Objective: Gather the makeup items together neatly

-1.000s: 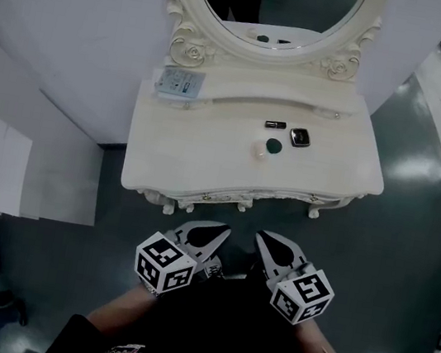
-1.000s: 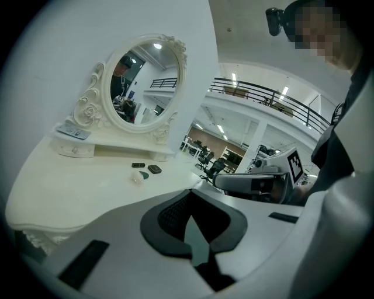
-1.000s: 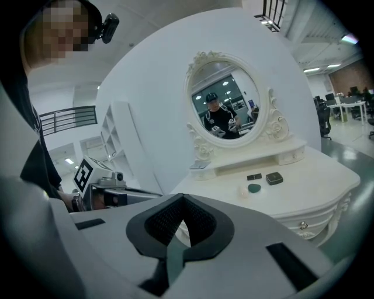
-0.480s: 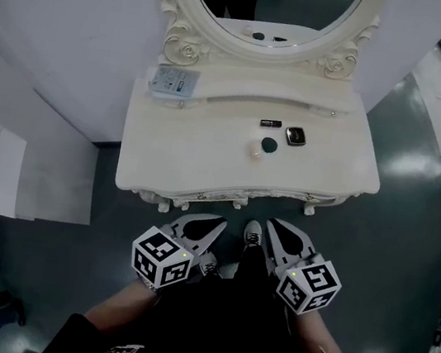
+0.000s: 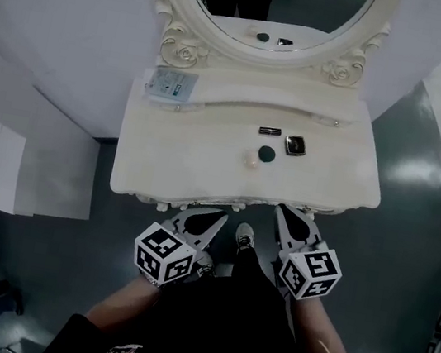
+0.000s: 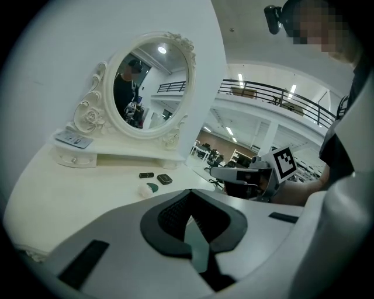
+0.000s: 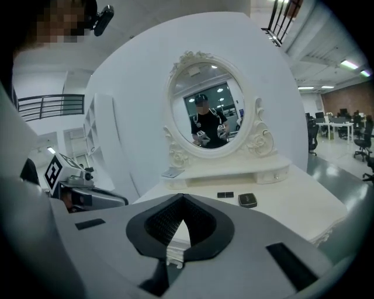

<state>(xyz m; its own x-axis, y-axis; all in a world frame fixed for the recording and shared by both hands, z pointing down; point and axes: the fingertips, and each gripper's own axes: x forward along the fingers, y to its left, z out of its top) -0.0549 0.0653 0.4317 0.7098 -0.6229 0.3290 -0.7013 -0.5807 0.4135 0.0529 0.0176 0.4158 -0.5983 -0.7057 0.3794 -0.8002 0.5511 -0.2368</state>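
Note:
Several small makeup items lie mid-table on the cream dressing table (image 5: 172, 163): a black lipstick tube (image 5: 270, 131), a dark square compact (image 5: 295, 145), a dark green round piece (image 5: 267, 154) and a pale round piece (image 5: 253, 159). The tube (image 6: 146, 174) and compact (image 6: 165, 179) also show in the left gripper view. My left gripper (image 5: 211, 221) is shut and empty, just below the table's front edge. My right gripper (image 5: 287, 218) is shut with nothing in it, its tip at the front edge. Both are well short of the items.
An oval mirror (image 5: 274, 4) in a carved frame stands at the back of the table. A printed card (image 5: 169, 85) lies on the raised shelf at the left. White panels (image 5: 4, 169) lean at the left wall. A shoe (image 5: 244, 237) shows on the dark floor between the grippers.
Both grippers have come closer to the table's front edge, the right one furthest. A foot has stepped forward between them. Nothing on the table has moved.

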